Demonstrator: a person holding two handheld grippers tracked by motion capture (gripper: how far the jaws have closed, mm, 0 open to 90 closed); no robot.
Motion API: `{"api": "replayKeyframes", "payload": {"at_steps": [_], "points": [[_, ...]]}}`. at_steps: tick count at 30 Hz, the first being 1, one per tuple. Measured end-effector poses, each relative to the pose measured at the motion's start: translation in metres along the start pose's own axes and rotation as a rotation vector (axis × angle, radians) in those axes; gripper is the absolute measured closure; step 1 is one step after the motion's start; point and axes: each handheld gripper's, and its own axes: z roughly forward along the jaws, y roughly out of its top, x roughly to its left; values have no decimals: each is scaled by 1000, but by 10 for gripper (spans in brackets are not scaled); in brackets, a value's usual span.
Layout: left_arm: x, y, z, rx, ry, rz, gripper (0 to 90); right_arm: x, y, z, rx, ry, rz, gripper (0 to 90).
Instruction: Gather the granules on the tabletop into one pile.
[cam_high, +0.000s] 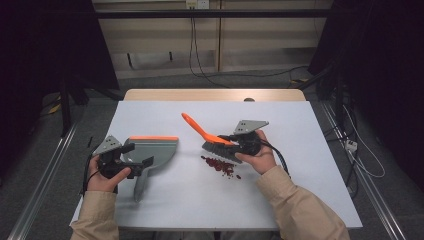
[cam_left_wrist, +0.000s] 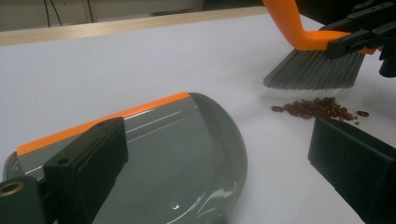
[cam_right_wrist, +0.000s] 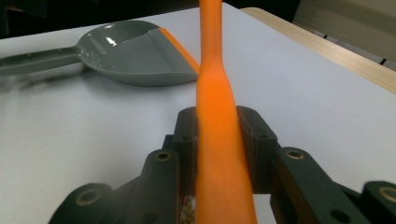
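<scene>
A grey dustpan (cam_high: 155, 150) with an orange lip lies flat on the white table top, its handle pointing toward the person. My left gripper (cam_high: 140, 154) is at the pan's rear left and stands open. In the left gripper view its jaws (cam_left_wrist: 217, 135) stand wide apart either side of the dustpan (cam_left_wrist: 163, 140) without pressing on it. My right gripper (cam_high: 235, 142) is shut on the orange handle of a brush (cam_high: 220, 145), whose grey bristles point down. A small heap of red beans (cam_high: 222, 166) lies just below the bristles. The right gripper view has the handle (cam_right_wrist: 219, 154) clamped between the pads (cam_right_wrist: 254, 140).
A white sheet (cam_high: 300, 150) covers the table, and a wooden edge (cam_high: 215, 95) shows at the far side. Cables (cam_high: 350, 145) run over the floor to the right. Metal rails flank the table on both sides.
</scene>
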Motion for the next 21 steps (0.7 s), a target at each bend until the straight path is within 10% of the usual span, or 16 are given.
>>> {"api": "replayKeyframes", "payload": {"at_steps": [21], "points": [[-9,4,0,-6,-31,33,47,22,-22,-43,-29,-309,207,713]]}}
